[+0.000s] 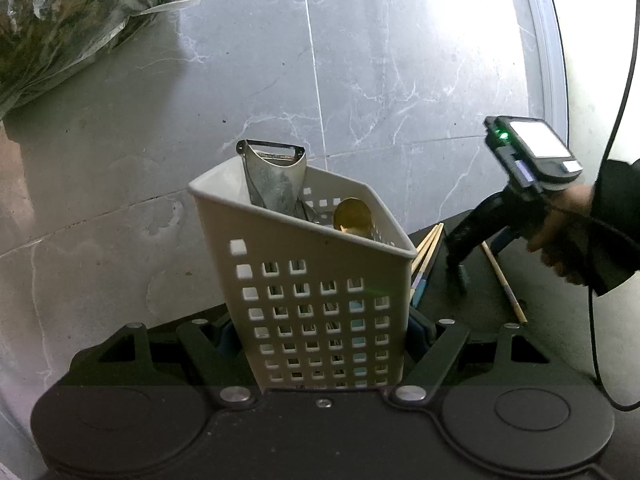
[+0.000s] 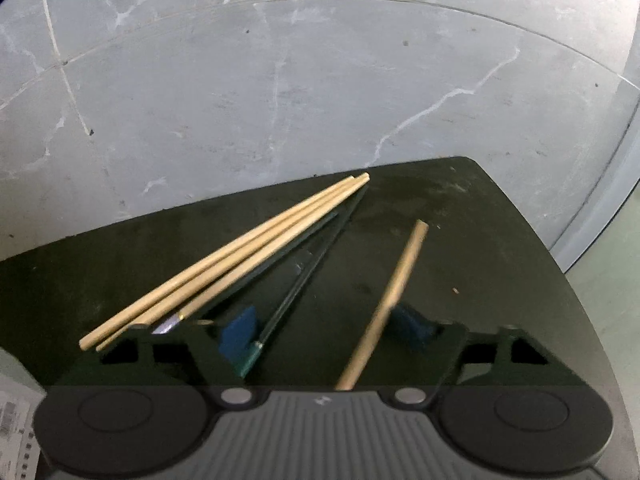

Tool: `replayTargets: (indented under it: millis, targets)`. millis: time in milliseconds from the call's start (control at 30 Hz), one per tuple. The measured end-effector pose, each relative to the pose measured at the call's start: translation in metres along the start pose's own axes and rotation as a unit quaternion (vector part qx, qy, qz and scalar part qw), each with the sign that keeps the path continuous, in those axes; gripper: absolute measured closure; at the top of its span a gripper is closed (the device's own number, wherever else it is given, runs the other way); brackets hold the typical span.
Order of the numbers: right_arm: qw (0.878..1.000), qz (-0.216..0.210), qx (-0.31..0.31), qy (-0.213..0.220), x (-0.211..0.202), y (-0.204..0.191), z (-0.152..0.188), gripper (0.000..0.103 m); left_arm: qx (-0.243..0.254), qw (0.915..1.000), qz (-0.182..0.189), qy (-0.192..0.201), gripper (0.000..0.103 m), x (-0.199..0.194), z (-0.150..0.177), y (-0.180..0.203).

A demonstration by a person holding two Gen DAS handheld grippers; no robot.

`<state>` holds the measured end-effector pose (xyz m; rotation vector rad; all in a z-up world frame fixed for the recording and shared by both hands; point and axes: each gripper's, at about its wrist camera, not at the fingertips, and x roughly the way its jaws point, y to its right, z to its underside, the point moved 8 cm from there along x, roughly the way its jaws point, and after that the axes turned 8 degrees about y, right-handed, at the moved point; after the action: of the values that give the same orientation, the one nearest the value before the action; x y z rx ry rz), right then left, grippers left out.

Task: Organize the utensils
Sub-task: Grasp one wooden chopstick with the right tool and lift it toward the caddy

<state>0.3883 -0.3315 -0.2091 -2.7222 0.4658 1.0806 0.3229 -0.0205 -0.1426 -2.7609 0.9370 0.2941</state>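
Gripping basket (image 1: 316, 276), left jaws clenched; only right view shows lone chopstick (image 2: 394, 296) between unclosed right jaws.

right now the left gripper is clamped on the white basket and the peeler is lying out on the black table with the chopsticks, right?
Not quite. The left gripper is clamped on the white basket, but the peeler stands inside that basket, as the left wrist view shows. Only the chopsticks lie on the black table.

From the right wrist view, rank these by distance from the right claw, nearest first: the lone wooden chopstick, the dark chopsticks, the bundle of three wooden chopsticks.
1. Lone wooden chopstick: between the right claw's fingers, toward the right one.
2. Dark chopsticks: just beside the left finger.
3. Bundle of three wooden chopsticks: farther left on the black table.
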Motion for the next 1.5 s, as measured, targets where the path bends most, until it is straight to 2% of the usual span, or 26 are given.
replayTargets:
  millis: [67,200,267,300,433,500,567,700,900,1100,1300,1367,1500]
  targets:
    - [1.0,-0.007,-0.002,-0.003,-0.005,0.008,0.002,0.046,-0.002,1.0,0.0,0.001,0.025,-0.001,0.0,-0.001]
    - [1.0,-0.022,-0.017,-0.01,-0.006,0.016,0.0,0.051,-0.005,1.0,-0.002,0.003,0.025,-0.002,0.001,-0.001]
    - [1.0,-0.016,-0.013,-0.011,-0.001,0.014,-0.006,0.063,-0.007,1.0,0.0,0.003,0.025,-0.001,0.001,-0.001]
    - [1.0,-0.015,-0.009,-0.012,0.003,0.013,-0.01,0.065,-0.007,1.0,0.0,0.003,0.025,-0.001,0.001,-0.001]
    - [0.998,-0.035,0.039,-0.024,0.01,0.013,-0.02,0.057,-0.007,1.0,0.003,0.003,0.025,-0.002,0.001,-0.003]
    - [0.998,-0.037,0.043,-0.024,0.013,0.013,-0.022,0.064,-0.008,1.0,0.004,0.004,0.025,-0.002,0.001,-0.004]
    - [0.999,-0.022,0.029,-0.026,0.018,0.012,-0.026,0.086,-0.007,0.9999,0.006,0.005,0.025,-0.002,0.001,-0.004]
    - [0.999,-0.001,0.015,-0.048,0.017,0.012,-0.024,0.087,-0.011,0.9999,0.009,0.006,0.025,-0.002,0.002,-0.005]
    - [0.997,-0.011,-0.001,-0.071,0.003,0.013,-0.01,0.091,-0.019,0.9997,0.011,0.01,0.026,-0.002,0.004,-0.008]
    - [0.997,-0.034,0.023,-0.063,-0.012,0.015,0.004,0.092,-0.017,0.9997,0.014,0.01,0.026,-0.001,0.005,-0.008]
    - [0.996,-0.068,0.051,-0.019,-0.036,0.01,0.004,0.092,-0.014,0.9997,0.016,0.012,0.026,-0.002,0.005,-0.008]
    - [0.995,-0.081,0.055,0.005,-0.049,0.006,-0.001,0.091,-0.014,0.9997,0.016,0.012,0.026,-0.002,0.005,-0.008]
    - [0.989,-0.108,0.061,0.081,-0.086,-0.002,-0.018,0.091,-0.013,0.9997,0.016,0.013,0.026,-0.002,0.005,-0.008]
